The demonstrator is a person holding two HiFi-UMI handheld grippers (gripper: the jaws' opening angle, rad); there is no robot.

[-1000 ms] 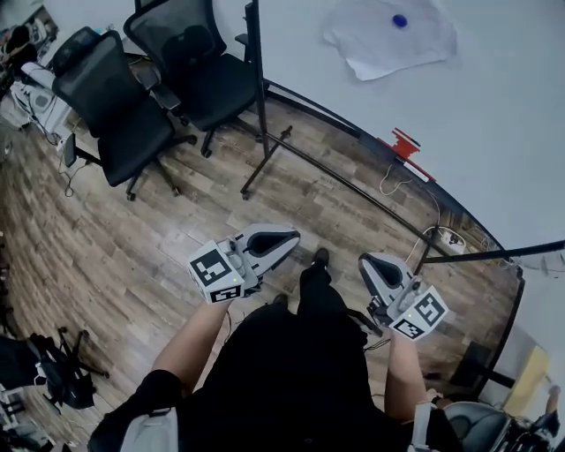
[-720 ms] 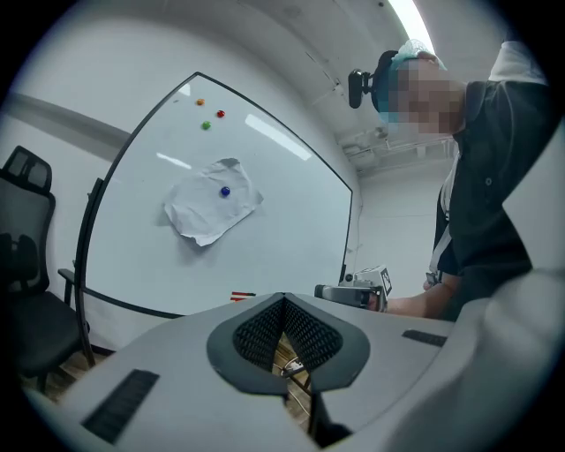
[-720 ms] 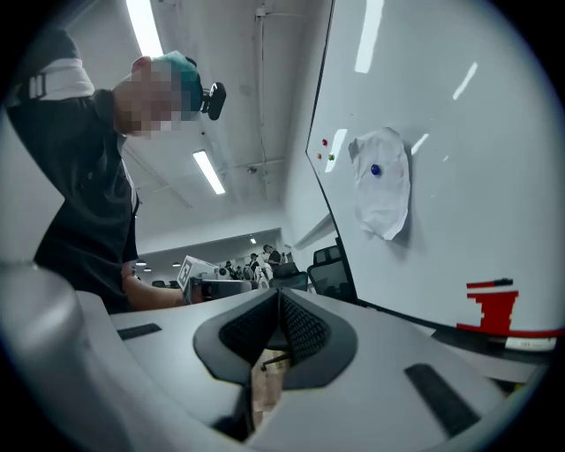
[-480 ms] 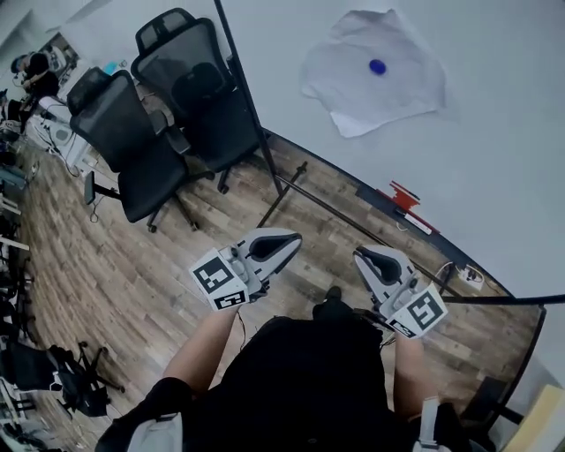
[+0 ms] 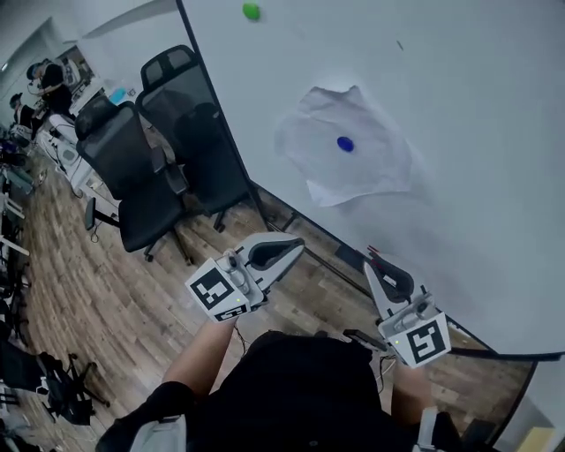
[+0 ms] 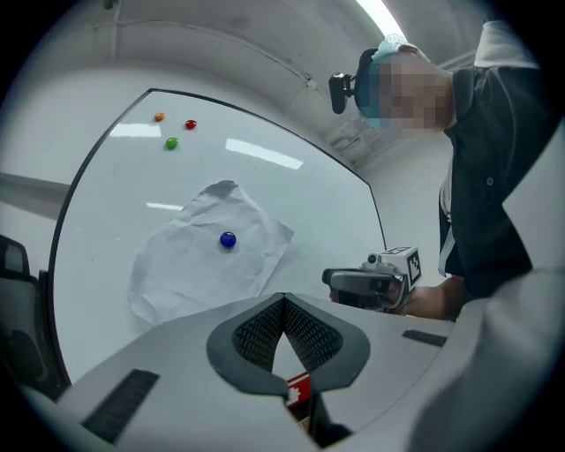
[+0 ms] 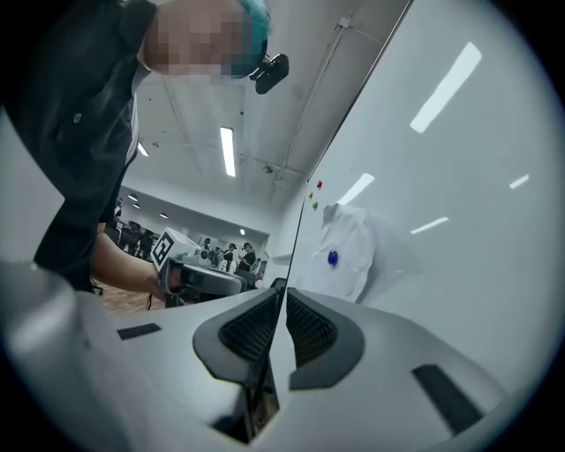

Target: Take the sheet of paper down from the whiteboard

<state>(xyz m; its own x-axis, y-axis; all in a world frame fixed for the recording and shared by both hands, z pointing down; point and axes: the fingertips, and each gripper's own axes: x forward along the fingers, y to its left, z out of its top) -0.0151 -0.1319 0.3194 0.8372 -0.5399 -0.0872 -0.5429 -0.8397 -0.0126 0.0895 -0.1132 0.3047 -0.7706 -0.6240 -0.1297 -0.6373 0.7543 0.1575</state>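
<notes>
A crumpled white sheet of paper [image 5: 340, 150] hangs on the whiteboard [image 5: 459, 132], pinned by a blue round magnet [image 5: 345, 143]. Both gripper views show it too: the sheet [image 6: 203, 256] with its magnet [image 6: 228, 239], and the sheet [image 7: 349, 247] with the magnet [image 7: 333, 258]. My left gripper [image 5: 296, 244] is shut and empty, below and left of the sheet, well short of the board. My right gripper [image 5: 372, 269] is also shut with nothing in it, below the sheet's lower right corner. Each gripper sees the other: the right gripper [image 6: 328, 279] and the left gripper [image 7: 240, 284].
A green magnet [image 5: 252, 11] sits higher on the board, with red and orange ones [image 6: 190, 124] beside it in the left gripper view. Two black office chairs [image 5: 150, 159] stand left of the board's black frame edge [image 5: 216, 115]. Red-and-white markers [image 5: 374, 258] lie on the board's ledge.
Both grippers have risen and come closer to the whiteboard. The head view has tipped up, so the sheet has moved from the top edge toward the middle of the picture.
</notes>
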